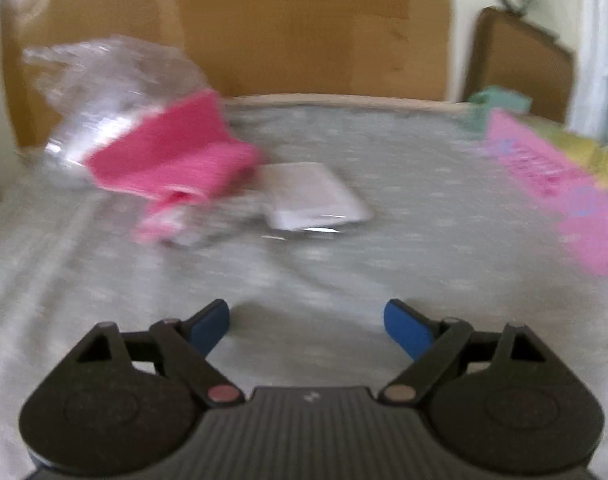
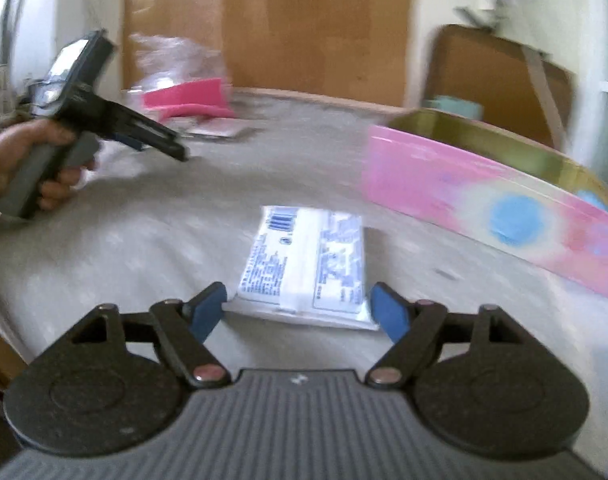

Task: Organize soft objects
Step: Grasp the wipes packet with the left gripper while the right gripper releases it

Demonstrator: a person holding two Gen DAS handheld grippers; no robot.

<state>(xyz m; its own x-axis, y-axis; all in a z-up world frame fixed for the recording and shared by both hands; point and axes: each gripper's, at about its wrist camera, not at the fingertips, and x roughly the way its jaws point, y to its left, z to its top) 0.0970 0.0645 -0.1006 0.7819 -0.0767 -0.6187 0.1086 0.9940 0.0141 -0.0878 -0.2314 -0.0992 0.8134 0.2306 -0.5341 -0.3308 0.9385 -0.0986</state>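
A pink cloth point(image 1: 172, 156) lies half inside a clear plastic bag point(image 1: 104, 92) at the far left of the bed; it also shows in the right wrist view point(image 2: 188, 100). A small white packet point(image 1: 316, 196) lies beside it. My left gripper point(image 1: 307, 320) is open and empty, low over the sheet, short of both. A white tissue pack with blue print point(image 2: 304, 264) lies right before my right gripper point(image 2: 298, 306), which is open with a finger at each near corner of the pack. The hand-held left gripper point(image 2: 160, 140) shows at the left of the right wrist view.
A pink box point(image 2: 492, 204) with a blue dot and an olive inside stands on the bed's right side; it also shows in the left wrist view point(image 1: 552, 176). The grey sheet point(image 1: 344, 272) covers the bed. A wooden headboard point(image 1: 304, 24) stands behind. A brown chair point(image 2: 500, 80) is at the back right.
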